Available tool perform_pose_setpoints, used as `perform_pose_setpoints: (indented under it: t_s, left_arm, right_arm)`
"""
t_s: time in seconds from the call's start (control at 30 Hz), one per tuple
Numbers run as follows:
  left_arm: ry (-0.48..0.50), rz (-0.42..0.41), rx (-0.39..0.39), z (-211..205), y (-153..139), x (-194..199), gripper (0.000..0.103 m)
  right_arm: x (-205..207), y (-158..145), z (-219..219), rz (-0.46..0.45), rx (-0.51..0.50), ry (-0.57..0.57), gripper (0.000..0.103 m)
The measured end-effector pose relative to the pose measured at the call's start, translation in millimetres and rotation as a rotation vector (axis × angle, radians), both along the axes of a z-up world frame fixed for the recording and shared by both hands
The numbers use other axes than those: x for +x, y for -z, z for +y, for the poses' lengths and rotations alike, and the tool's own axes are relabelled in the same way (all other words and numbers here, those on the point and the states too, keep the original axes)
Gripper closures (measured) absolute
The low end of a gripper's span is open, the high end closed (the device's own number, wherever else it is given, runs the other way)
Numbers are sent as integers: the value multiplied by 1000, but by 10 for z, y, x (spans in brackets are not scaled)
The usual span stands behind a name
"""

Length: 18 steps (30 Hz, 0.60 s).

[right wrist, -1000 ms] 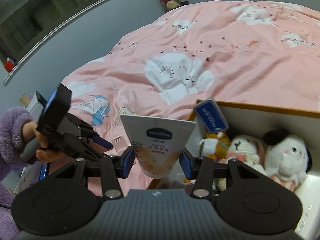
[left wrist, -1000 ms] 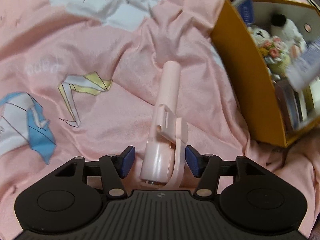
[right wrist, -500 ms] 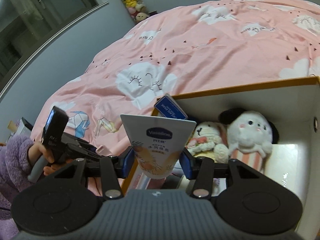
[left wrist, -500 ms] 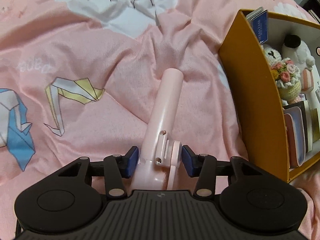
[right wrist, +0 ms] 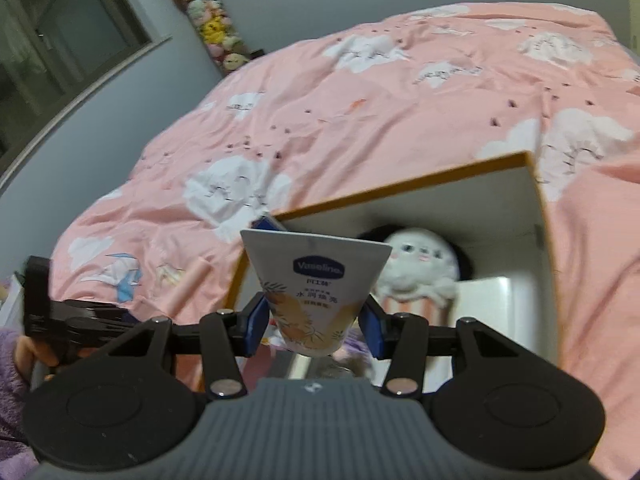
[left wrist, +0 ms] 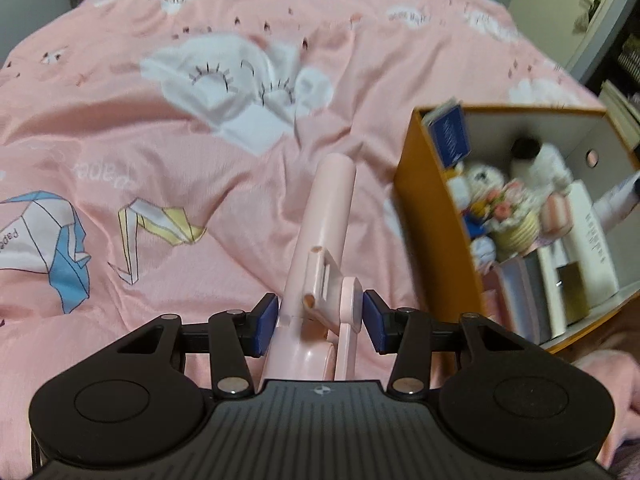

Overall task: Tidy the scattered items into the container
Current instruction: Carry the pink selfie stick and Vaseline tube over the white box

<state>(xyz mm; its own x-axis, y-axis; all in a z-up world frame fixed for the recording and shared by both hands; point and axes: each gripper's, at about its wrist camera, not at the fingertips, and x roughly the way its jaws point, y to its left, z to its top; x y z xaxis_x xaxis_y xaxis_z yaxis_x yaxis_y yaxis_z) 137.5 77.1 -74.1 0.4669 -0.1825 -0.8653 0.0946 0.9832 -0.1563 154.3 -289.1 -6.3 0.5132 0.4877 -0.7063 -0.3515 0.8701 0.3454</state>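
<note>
My left hand-held gripper (left wrist: 319, 322) has just clenched the pink holder (left wrist: 320, 256); my right hand-held gripper (right wrist: 312, 326) carries the Vaseline tube (right wrist: 316, 288) over the box (right wrist: 540, 216), 2 items nearly stowed.

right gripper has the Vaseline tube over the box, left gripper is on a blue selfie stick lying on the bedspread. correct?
One error: the selfie stick is pink, not blue; only the pads gripping it are blue, as the left wrist view shows. The rest holds: the left gripper is clamped on it, and the right gripper has the Vaseline tube over the box.
</note>
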Motion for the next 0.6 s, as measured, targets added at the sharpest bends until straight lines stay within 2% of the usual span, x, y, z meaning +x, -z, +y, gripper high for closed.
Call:
perform_pose_setpoints:
  t_s: [0.3, 0.6]
  left_arm:
    - [11, -129, -41, -173, -352, -128, 55]
    - [14, -186, -54, -333, -482, -174, 55]
  right_arm:
    - [14, 176, -125, 50, -98, 84, 51]
    - [59, 465, 179, 38, -190, 109, 51]
